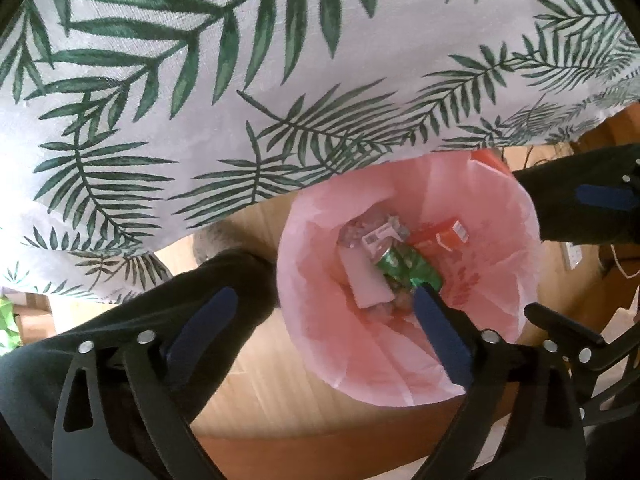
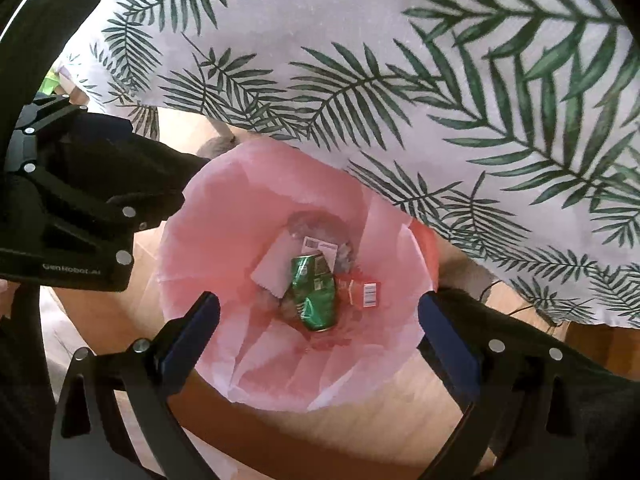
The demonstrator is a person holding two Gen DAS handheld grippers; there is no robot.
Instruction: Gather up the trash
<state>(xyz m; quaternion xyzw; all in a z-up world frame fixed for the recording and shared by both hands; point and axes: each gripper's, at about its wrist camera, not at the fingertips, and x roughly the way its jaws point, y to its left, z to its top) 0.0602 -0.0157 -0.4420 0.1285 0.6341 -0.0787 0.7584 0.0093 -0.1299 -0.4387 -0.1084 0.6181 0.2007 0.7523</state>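
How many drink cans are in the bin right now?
1. A crushed green can lies near the middle of the pink-lined bin, between a white paper piece and a red carton. More may be hidden underneath.

The tablecloth (image 2: 400, 60) with green leaves runs off the top and sides of both pictures and hides the table under it. It also covers the far rim of the pink bin bag (image 2: 240, 200). In the bag, a green can (image 2: 314, 292) lies over a white paper (image 2: 274, 266). The clear wrapper (image 1: 352, 232) behind them is too blurry to tell. A green thing (image 1: 6, 324) is cut off at the left edge.
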